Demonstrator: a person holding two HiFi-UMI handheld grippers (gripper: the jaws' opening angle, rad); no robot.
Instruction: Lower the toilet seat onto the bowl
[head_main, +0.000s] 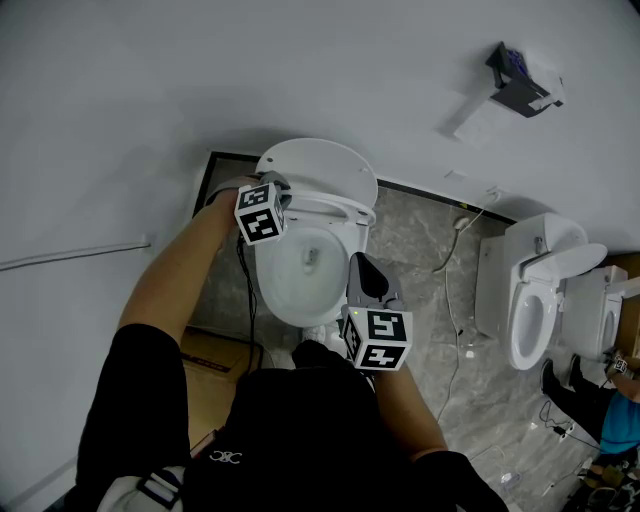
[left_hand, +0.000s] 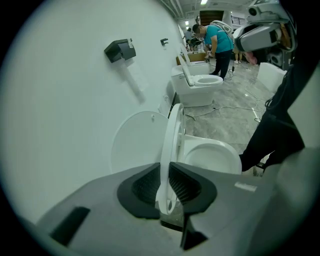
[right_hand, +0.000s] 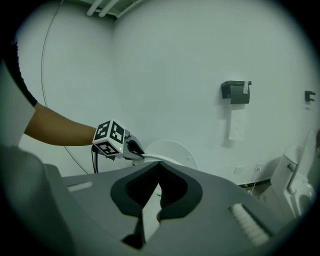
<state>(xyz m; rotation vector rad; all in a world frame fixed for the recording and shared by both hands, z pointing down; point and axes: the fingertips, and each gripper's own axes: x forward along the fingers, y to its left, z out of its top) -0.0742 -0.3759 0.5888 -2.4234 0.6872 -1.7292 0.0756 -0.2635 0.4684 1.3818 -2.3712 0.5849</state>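
The white toilet stands against the wall with its lid (head_main: 325, 165) raised. Its seat (head_main: 345, 208) is tilted partway between lid and bowl (head_main: 300, 275). My left gripper (head_main: 278, 192) is shut on the seat's left rim; in the left gripper view the thin seat edge (left_hand: 172, 135) runs between the dark pads (left_hand: 187, 182), which press on it. My right gripper (head_main: 362, 265) hovers over the bowl's front right, shut with nothing in it. From the right gripper view, the left gripper (right_hand: 134, 149) holds the seat (right_hand: 162, 159) in front of the lid (right_hand: 177, 150).
A toilet paper holder (head_main: 522, 85) hangs on the wall to the right. Two more toilets (head_main: 535, 290) stand further right, with cables (head_main: 455, 330) on the stone floor between. A person in teal (left_hand: 218, 42) bends over there. Cardboard (head_main: 215, 355) lies at the left.
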